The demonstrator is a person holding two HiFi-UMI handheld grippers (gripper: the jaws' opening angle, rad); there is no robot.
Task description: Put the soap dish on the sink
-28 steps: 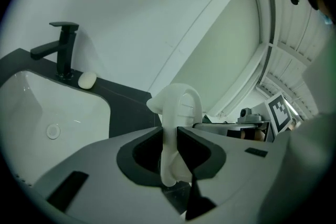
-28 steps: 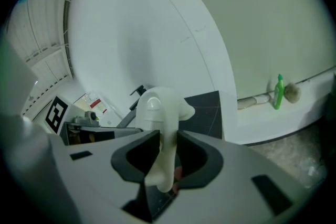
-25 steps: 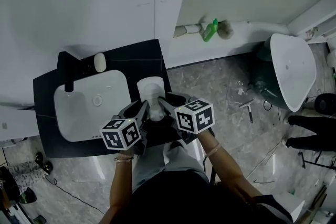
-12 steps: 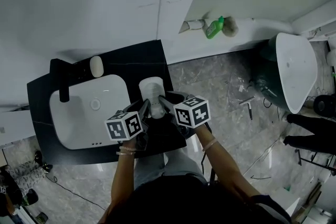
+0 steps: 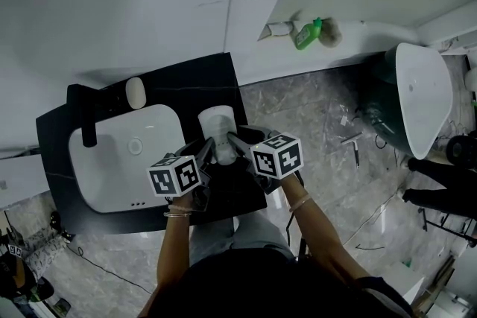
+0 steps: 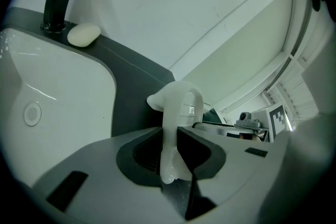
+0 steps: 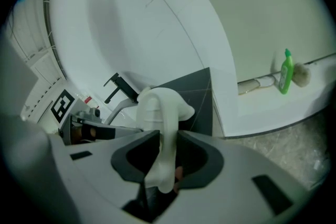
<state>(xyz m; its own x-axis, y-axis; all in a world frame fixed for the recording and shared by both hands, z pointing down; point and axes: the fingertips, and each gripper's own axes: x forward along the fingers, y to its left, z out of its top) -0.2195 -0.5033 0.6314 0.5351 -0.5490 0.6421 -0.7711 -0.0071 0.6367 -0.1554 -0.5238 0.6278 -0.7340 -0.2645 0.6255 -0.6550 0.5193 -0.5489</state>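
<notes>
Both grippers are clenched on the same white soap dish [image 5: 215,130]. The left gripper [image 5: 208,153] pinches one edge of it and the right gripper [image 5: 232,142] pinches the opposite edge, so the dish sits directly between the two. In the left gripper view, the jaws of the left gripper [image 6: 170,136] press against a thin white wall of the soap dish [image 6: 179,108], which rises and curves over beyond the jaw tips. The right gripper view shows the right gripper [image 7: 167,140] gripping the soap dish [image 7: 159,110] in the same way.

The dish hangs over the dark countertop [image 5: 215,80] of the sink [image 5: 112,164], just past the jaw tips. Whether it touches the countertop cannot be told. The white basin lies to the left of the left gripper. Farther off on that side, a black faucet [image 5: 83,112] stands at the basin's back edge, with a pale bar of soap [image 5: 135,91] just beside it. Well beyond the right gripper, a green bottle [image 5: 306,34] lies on a ledge.
</notes>
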